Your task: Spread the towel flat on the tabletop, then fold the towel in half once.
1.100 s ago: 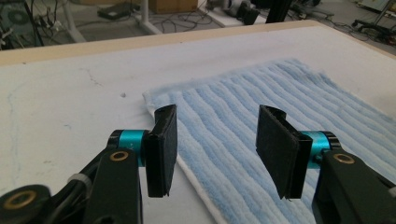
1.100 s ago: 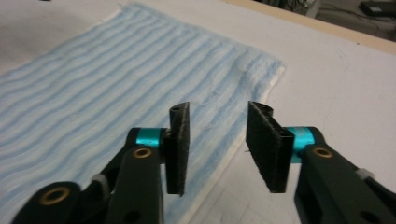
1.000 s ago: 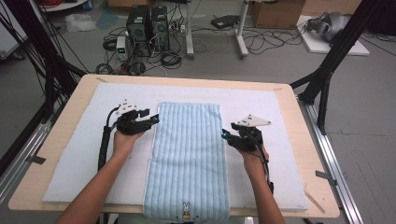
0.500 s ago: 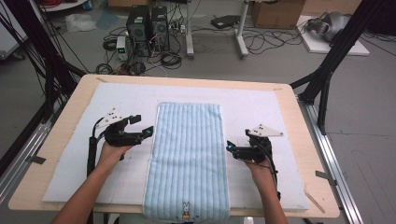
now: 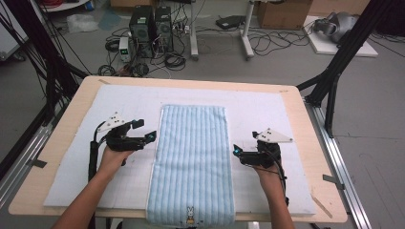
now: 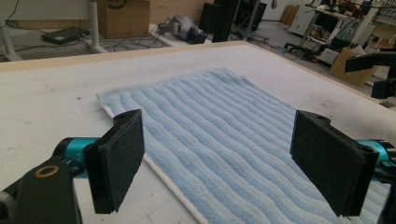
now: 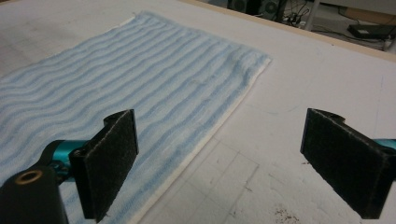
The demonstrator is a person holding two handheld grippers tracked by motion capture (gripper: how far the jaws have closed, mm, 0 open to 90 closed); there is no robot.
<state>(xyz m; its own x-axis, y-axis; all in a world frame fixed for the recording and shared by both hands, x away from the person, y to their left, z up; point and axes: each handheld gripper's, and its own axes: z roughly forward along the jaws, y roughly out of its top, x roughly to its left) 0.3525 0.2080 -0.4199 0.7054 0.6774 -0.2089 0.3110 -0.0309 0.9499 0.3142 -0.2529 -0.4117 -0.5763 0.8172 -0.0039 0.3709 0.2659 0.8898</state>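
Light-blue striped terry towel [image 5: 192, 164], flat on white-padded desk [image 5: 296, 114]: left claw [image 5: 149, 137] and right claw [image 5: 237, 151], jaws just opened, drawn off its side edges — fold released.

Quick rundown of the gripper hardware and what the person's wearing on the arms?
Both are black handheld units. The left gripper and right gripper each carry a pale grey three-cornered plate on top and trail a black cable along the forearm. Each has two flat rectangular black pads with a rough felt-like face, on teal fittings. Forearms are bare, no sleeves in frame.
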